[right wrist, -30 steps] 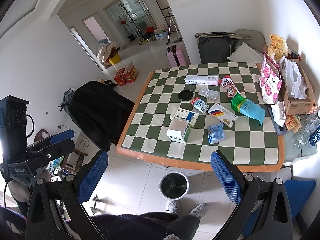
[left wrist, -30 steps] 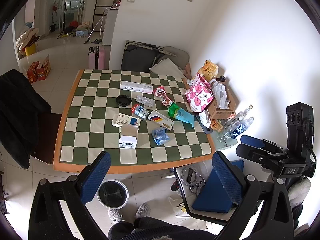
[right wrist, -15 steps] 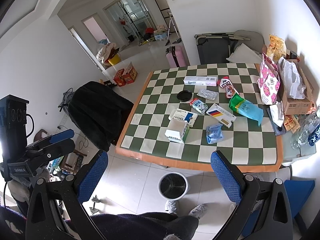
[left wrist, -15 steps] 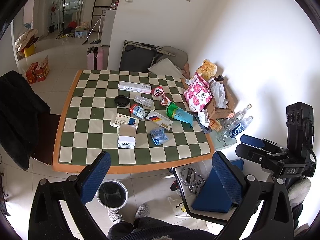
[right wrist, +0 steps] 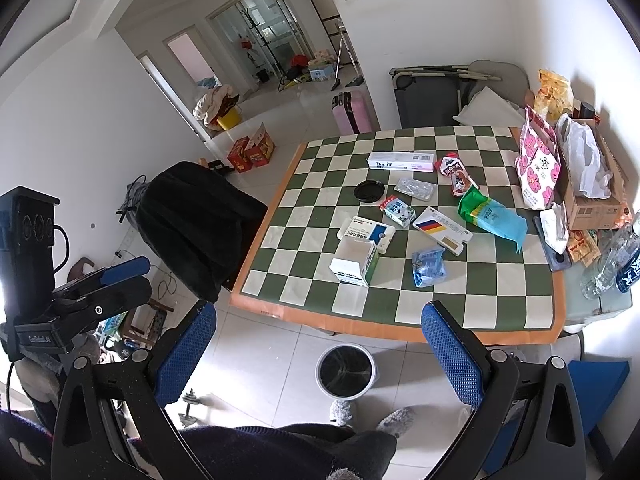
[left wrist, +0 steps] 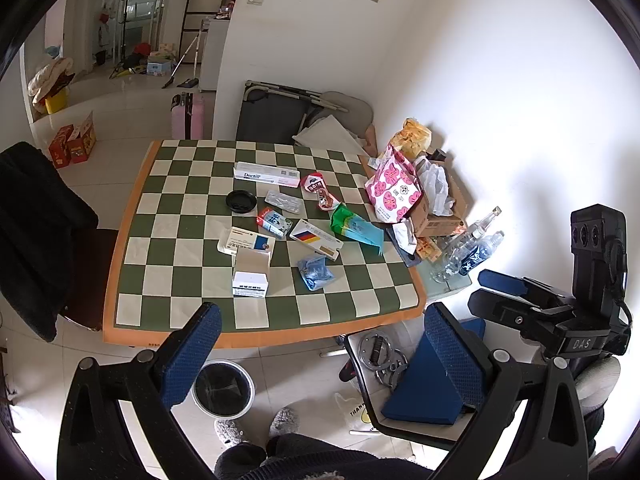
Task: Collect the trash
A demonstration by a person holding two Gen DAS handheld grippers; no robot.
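Hovering above the floor in front of the tabletop [left wrist: 256, 332], both grippers empty. Left gripper [left wrist: 320, 344]: jaws spread wide, nothing between the blue pads. Right gripper [right wrist: 320, 344]: jaws likewise wide apart, holding nothing.

Tabletop: green-and-cream checkered cloth, orange border. Trash scattered over its middle and far half:
- white box [left wrist: 251, 272], nearest the front edge, flap up
- flat white-and-blue box [left wrist: 246, 241] touching it just behind
- crumpled blue wrapper [left wrist: 315, 272] to the right of the white box
- slim white carton with red-yellow-black stripe [left wrist: 316, 239]
- small blue-and-red carton [left wrist: 273, 222]
- black round lid [left wrist: 240, 201]
- clear blister pack [left wrist: 283, 201]
- long toothpaste box [left wrist: 266, 175], farthest back
- red snack wrapper [left wrist: 318, 191]
- green-and-blue packet [left wrist: 355, 230], toward the right edge

Right edge, by the wall: pink flowered bag [left wrist: 394, 188], upright, against a cardboard box [left wrist: 436, 216] stuffed with white plastic. Clear bottles [left wrist: 468, 248] lie beside these.

Bin [right wrist: 346, 370]: round, white-rimmed, dark liner, on the tiled floor just in front of the tabletop's near edge, between the two grippers. Grey slippers [right wrist: 374, 416] just below it.

Black-draped chair [right wrist: 196, 220] at the tabletop's left side.
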